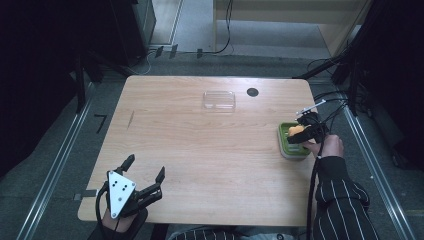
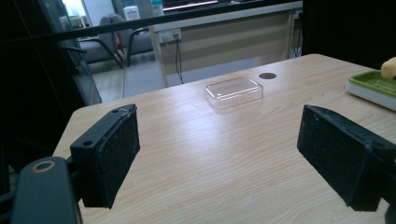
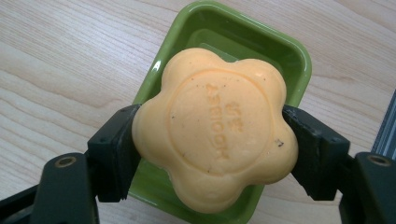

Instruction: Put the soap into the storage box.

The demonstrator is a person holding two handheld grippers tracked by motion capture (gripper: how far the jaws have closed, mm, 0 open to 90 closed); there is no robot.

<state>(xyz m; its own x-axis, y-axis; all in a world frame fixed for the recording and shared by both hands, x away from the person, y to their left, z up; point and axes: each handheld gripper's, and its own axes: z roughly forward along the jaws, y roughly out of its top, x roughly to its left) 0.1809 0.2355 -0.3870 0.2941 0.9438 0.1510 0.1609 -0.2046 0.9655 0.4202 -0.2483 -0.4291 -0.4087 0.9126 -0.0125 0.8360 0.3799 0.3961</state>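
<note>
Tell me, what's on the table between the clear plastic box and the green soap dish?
Nothing: in the high view, only bare wood lies between the clear box and the green dish.

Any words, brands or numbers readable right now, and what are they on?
"HOOBY": embossed, upside down in the right gripper view, on the orange flower-shaped soap bar.
A second embossed line beside it on the soap: too shallow to read.
Nothing readable on the green soap dish or the clear plastic lid.
</note>
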